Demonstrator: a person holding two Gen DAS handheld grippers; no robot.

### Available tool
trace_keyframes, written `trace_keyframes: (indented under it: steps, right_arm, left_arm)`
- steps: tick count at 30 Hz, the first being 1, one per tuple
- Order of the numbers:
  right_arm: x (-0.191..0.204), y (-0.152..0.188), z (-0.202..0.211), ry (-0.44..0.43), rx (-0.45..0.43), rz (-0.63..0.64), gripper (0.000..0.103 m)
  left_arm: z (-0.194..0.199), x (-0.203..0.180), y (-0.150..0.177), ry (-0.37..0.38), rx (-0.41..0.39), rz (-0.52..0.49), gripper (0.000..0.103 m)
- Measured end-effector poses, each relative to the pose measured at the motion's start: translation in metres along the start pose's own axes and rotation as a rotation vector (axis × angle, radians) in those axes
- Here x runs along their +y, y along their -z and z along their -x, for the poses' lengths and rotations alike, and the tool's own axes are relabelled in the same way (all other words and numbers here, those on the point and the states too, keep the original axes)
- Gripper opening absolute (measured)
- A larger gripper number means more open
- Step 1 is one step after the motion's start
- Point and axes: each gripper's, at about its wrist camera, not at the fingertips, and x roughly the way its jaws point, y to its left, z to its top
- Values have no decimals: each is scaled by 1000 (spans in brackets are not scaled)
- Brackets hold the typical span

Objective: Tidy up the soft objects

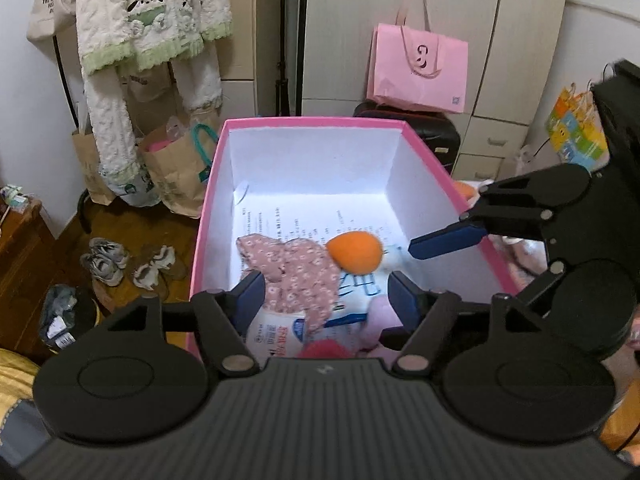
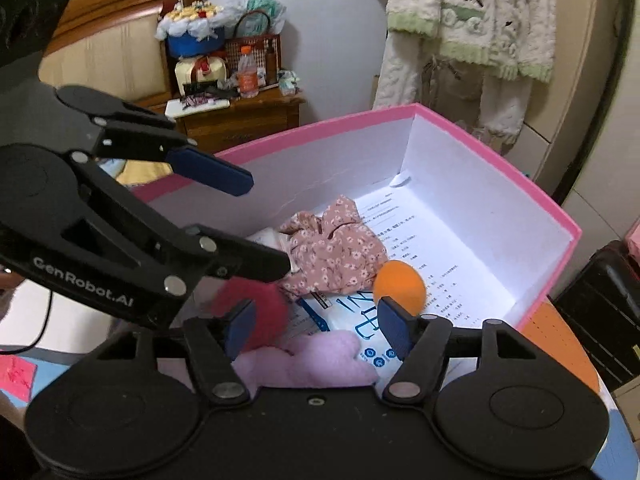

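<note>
A pink box point(image 1: 208, 200) with a white inside holds soft things: a pink floral cloth point(image 1: 292, 276), an orange egg-shaped sponge point(image 1: 356, 256), a white and blue tissue pack point(image 1: 280, 332), a red fluffy ball point(image 2: 256, 308) and a pale pink plush point(image 2: 316, 360). My left gripper point(image 1: 326, 300) is open above the near end of the box, over the floral cloth. My right gripper point(image 2: 316, 328) is open over the plush and tissue pack point(image 2: 344, 320). The sponge point(image 2: 400, 286) lies free on printed paper. Neither gripper holds anything.
A pink paper bag point(image 1: 416, 68) sits on a black suitcase point(image 1: 432, 128) behind the box. Cream pyjamas point(image 1: 148, 20) hang at the left above brown bags point(image 1: 172, 176) and shoes point(image 1: 104, 264). A wooden nightstand point(image 2: 240, 116) carries clutter.
</note>
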Motion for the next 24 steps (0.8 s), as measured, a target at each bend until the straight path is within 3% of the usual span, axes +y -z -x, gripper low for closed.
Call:
trace_keyframes:
  steps: [10,17,24]
  right_arm:
    - [21,11,71,95,-111,6,75]
    - [47,28,106,147,-154,40,75]
    - [56,53,145,172,-179,20,76]
  left_arm:
    - [68,-23,-5,38,-92,-29,73]
    - [96,-52,-3,82,-81,-98,76]
    - [109,-78,7,143,-54,-160,86]
